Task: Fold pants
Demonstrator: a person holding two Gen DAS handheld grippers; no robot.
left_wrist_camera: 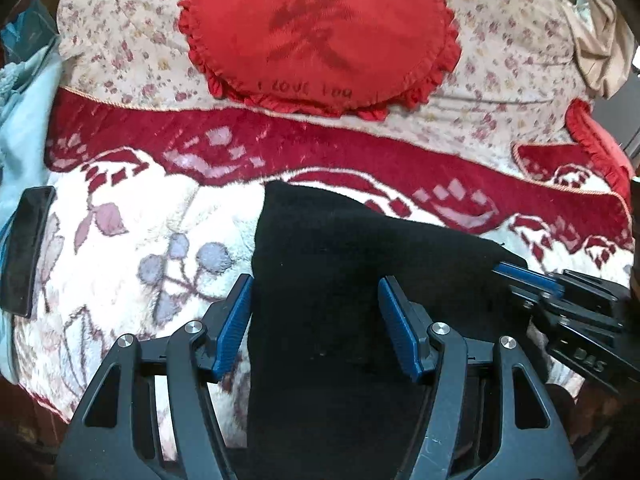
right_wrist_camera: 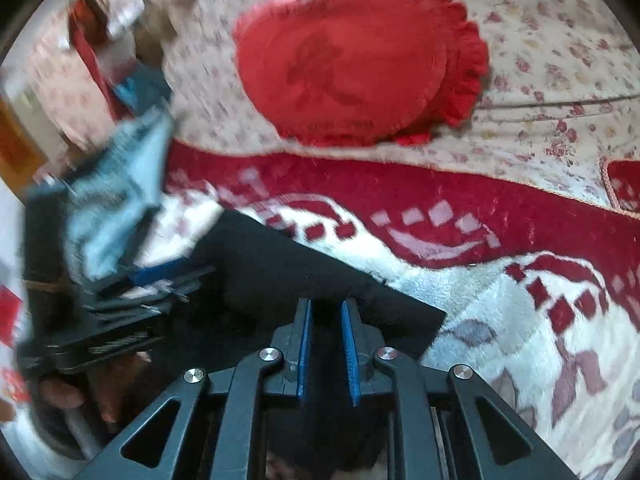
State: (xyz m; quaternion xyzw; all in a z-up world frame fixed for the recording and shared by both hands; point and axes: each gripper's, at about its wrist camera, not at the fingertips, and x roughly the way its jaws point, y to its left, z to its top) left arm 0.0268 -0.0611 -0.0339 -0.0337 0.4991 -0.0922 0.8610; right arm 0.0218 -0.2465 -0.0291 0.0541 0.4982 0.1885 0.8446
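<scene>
Your black pants (left_wrist_camera: 352,264) lie on the fluffy red and white blanket (left_wrist_camera: 132,216) on the bed, already folded into a thick dark block. The red round pillow (left_wrist_camera: 320,28) sits well behind them. It looks like you are between folds, setting down one fold and getting ready for the next.

Your left hand-held gripper (left_wrist_camera: 316,320) tips down over the near part of the pants. Its blue pads are wide apart, one at the left edge of the cloth and one over the cloth, and they squeeze nothing.

Your right hand-held gripper (right_wrist_camera: 326,344) also tips down, over the right side of the pants. Its pads have a small gap. Dark cloth lies under them, but they do not look like they pinch it.

Next, you likely need to grab an edge of the pants with both grippers and fold it over neatly.
</scene>
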